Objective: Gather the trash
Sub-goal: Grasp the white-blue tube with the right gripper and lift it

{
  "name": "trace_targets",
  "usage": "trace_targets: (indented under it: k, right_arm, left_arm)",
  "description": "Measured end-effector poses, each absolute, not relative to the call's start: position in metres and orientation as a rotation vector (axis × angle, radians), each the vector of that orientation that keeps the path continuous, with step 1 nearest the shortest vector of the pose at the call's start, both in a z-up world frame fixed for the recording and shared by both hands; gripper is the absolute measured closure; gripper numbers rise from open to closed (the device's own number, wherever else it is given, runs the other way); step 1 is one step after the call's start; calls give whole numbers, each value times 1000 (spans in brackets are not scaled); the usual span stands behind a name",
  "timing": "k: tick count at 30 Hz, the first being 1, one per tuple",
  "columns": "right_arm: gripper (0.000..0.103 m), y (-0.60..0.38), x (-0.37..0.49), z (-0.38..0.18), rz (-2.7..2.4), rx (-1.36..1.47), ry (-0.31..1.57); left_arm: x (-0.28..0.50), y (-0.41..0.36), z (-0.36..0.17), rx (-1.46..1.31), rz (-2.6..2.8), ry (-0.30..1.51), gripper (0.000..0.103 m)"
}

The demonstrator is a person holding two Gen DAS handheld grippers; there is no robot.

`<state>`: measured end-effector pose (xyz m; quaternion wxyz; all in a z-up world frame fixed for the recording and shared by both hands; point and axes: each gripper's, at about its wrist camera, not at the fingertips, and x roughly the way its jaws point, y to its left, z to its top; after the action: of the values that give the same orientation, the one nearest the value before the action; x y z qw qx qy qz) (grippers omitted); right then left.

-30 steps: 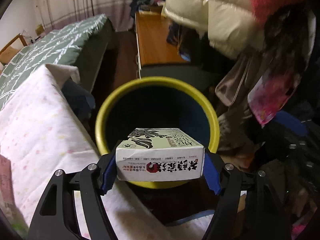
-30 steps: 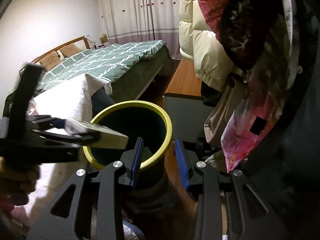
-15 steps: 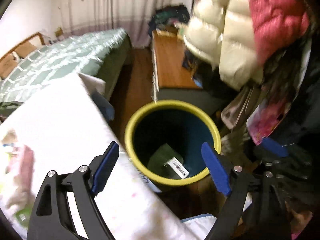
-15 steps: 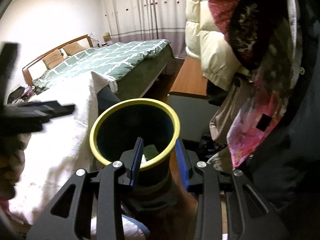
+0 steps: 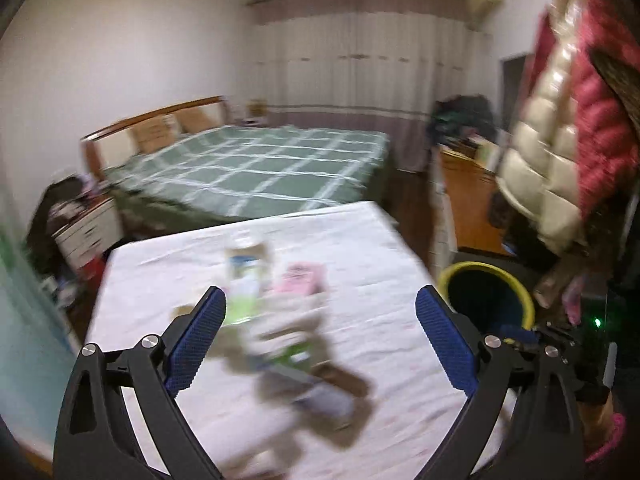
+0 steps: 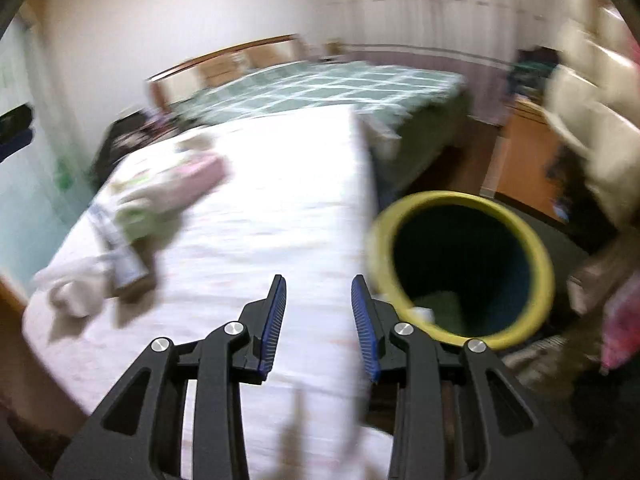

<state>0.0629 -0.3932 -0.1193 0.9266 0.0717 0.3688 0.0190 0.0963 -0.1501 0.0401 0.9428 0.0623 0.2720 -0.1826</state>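
The left gripper (image 5: 320,312) hangs over a white-clothed table (image 5: 380,264), its 2 blue-padded fingers (image 5: 196,334) spread wide around nothing. Below them lies a blurred trash pile (image 5: 280,320). A yellow-rimmed bin (image 5: 486,300) stands just beside the table's right edge.

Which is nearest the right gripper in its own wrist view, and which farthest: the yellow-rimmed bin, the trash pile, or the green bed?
From the right gripper:
1. Yellow-rimmed bin, just right of the gripper, beside the table edge.
2. Trash pile, on the white-covered table, ahead to the left.
3. Green bed, beyond the table's far end.
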Motion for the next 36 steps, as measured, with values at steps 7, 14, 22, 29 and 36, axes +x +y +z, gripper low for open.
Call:
trace_targets:
  k: [7,14,22,29,36]
  right_arm:
    - [58,-302,90,-117,268,76,771]
    - [71,-265,132,-125,318,39,849]
    - [76,-230,142,-111,408,-3,807]
    - [76,-200,168,-121,462,-53,870]
    - [91,-201,173,-120,472,-39,875]
  left_arm:
    - [90,-66,26,39,-245,587,8]
    - [82,-39,9,6,-224,612,8]
    - [86,-31,0,-31,-201,625,8]
    - [83,-25,3,-29,-183,617,8]
    - [87,-26,-5,-30,-191,640,8]
